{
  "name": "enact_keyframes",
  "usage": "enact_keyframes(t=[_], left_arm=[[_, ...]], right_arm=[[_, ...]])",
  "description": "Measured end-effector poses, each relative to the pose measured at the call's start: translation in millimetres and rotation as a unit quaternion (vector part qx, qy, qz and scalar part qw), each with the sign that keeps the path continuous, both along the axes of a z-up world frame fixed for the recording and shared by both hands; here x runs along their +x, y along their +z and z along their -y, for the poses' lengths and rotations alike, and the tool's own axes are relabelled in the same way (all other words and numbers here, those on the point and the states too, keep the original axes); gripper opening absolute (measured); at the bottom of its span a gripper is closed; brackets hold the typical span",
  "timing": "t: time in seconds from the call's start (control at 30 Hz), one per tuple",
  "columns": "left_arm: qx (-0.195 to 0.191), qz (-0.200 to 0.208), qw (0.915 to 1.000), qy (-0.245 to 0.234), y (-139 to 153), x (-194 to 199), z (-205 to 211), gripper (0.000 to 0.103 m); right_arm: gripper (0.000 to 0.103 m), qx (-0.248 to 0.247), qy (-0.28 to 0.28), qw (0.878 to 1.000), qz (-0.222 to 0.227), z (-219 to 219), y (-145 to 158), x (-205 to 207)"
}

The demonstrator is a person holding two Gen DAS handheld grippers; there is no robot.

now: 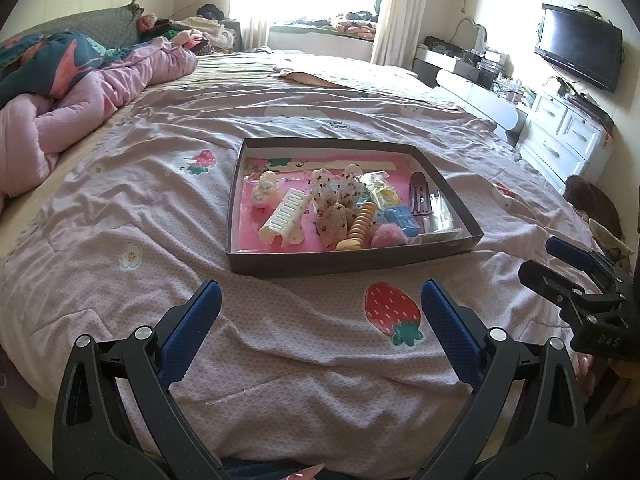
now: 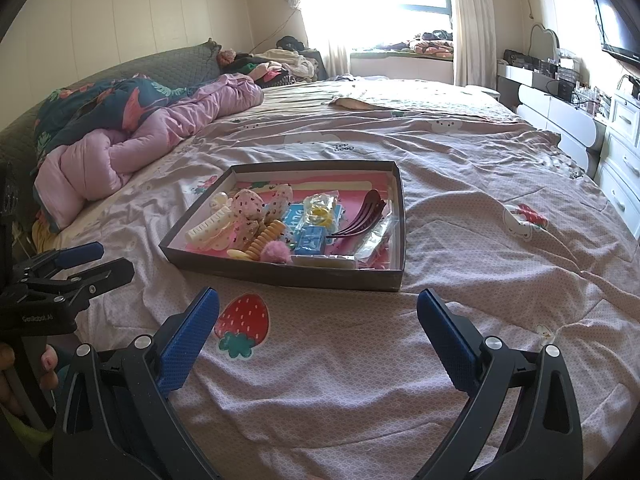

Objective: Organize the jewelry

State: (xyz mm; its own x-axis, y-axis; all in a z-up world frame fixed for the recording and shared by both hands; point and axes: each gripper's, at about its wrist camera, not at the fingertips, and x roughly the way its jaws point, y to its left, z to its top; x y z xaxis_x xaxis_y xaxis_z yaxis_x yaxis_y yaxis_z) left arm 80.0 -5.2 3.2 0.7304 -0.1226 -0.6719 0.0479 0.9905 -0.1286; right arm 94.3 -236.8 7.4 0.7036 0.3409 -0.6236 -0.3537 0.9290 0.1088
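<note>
Both wrist views low over bed (image 1: pixel 280 360), sharing box (image 1: pixel 352 264).

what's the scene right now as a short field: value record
setting: pink strawberry-print bedspread
container: shallow dark cardboard box with pink floor
contents: cream plastic comb clip, orange ridged clip, fluffy pink pompom, dark red claw clip
left claw: open, empty, short of box
right claw: open, empty, short of box

One box (image 1: pixel 352 266). Within: one white comb clip (image 1: pixel 283 222), one purple clip (image 1: pixel 419 197), one pink pompom (image 1: pixel 387 237), one yellow spiral tie (image 1: pixel 360 224), two blue packets (image 2: pixel 310 227). Two grippers.
</note>
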Motion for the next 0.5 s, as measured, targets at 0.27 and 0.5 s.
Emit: enact_keyframes(t=[0.27,0.5], left_arm=[[0.006,-0.024,0.9996,0.011,-5.2,5.5,-1.8,0.092],[-0.017,-0.038,0.9987,0.030,-9.8,16.4,-19.3,0.092]], right_arm=[[0.096,-0.002,0.000,1.000,0.001,1.2,0.9,-0.1],[0.096,0.002,-0.025,1.000,0.002,20.6,-2.1,20.8]])
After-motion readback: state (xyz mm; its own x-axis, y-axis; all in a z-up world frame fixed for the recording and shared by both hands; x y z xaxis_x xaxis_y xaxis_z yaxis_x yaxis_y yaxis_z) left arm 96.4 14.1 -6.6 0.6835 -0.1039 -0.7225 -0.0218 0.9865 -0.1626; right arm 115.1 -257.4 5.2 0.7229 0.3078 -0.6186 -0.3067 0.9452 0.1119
